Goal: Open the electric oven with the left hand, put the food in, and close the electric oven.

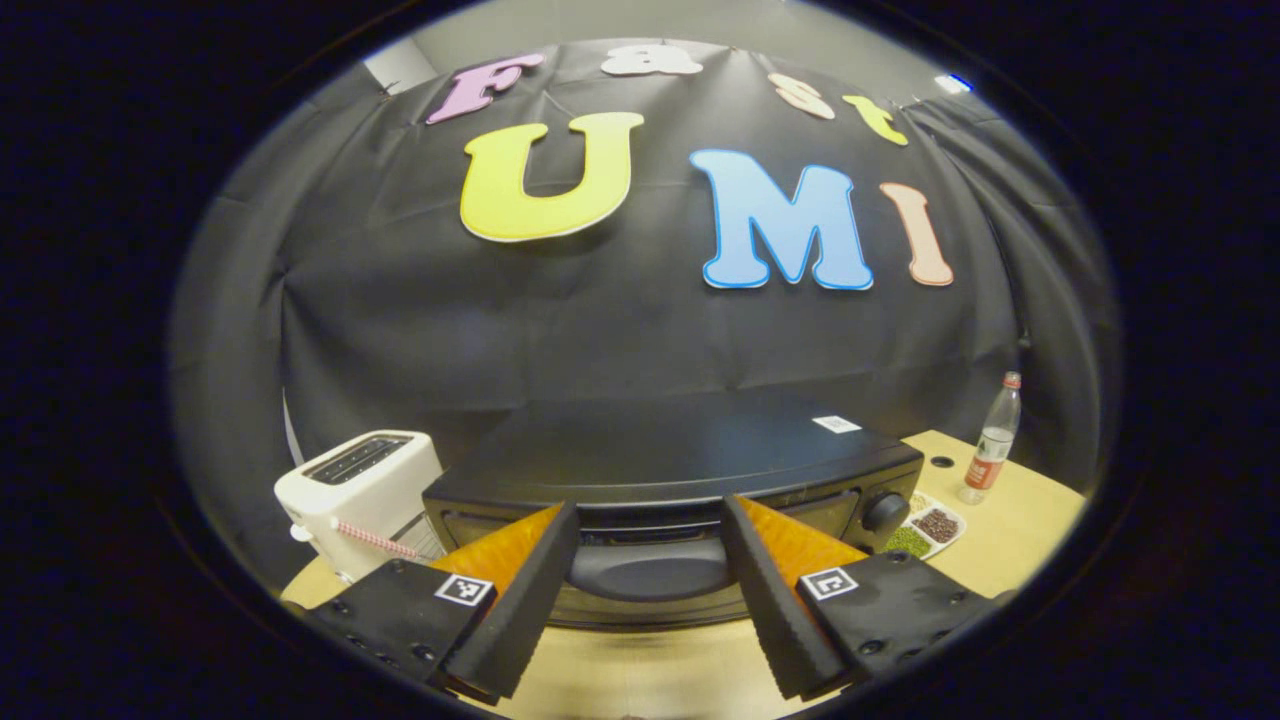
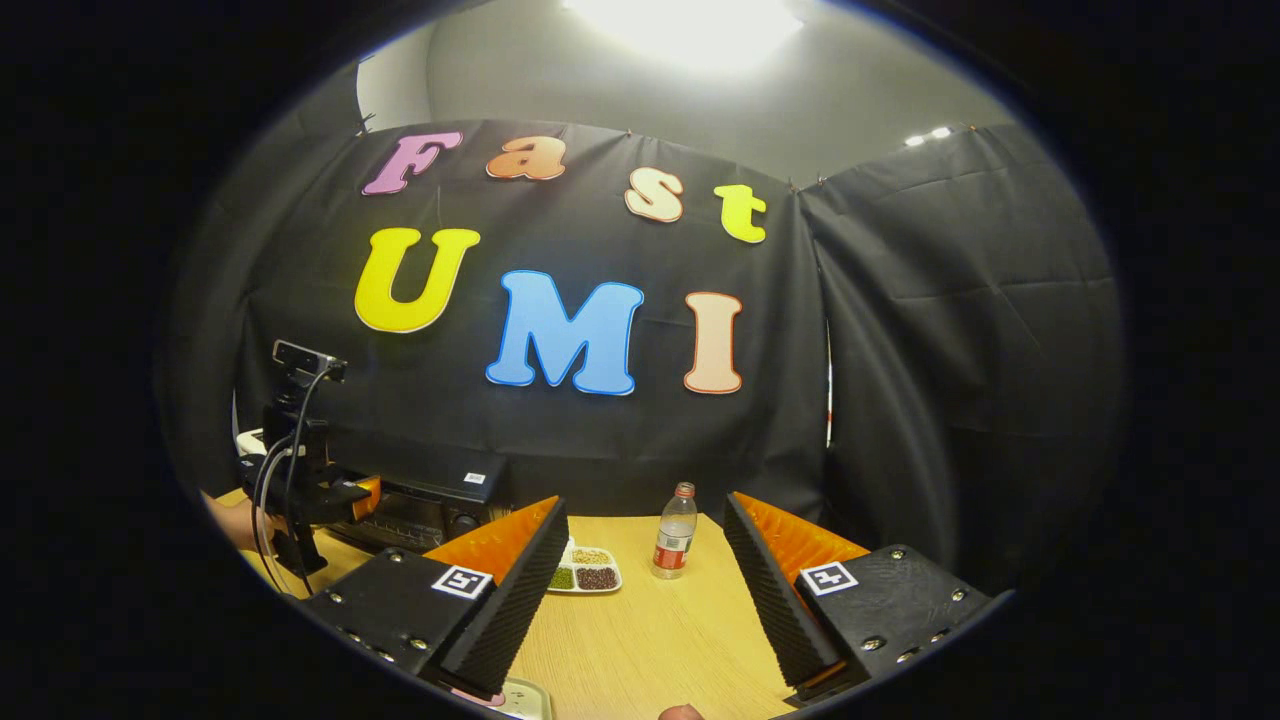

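Observation:
The black electric oven [image 1: 660,470] sits close ahead in the left gripper view, door closed. Its dark handle [image 1: 650,570] lies between the fingers of my left gripper [image 1: 650,600], which is open and not touching it. A white divided plate of food [image 1: 928,530] rests on the table just right of the oven. In the right gripper view, my right gripper [image 2: 640,600] is open with nothing between its fingers. Beyond it lies the plate of food [image 2: 583,577]. At the left the oven [image 2: 430,505] stands, with the left gripper [image 2: 310,490] in front of it.
A white toaster [image 1: 355,490] stands left of the oven. A clear bottle with a red cap [image 1: 992,445] [image 2: 676,532] stands on the wooden table [image 2: 650,630] to the right of the plate. A white object [image 2: 515,700] shows at the near table edge.

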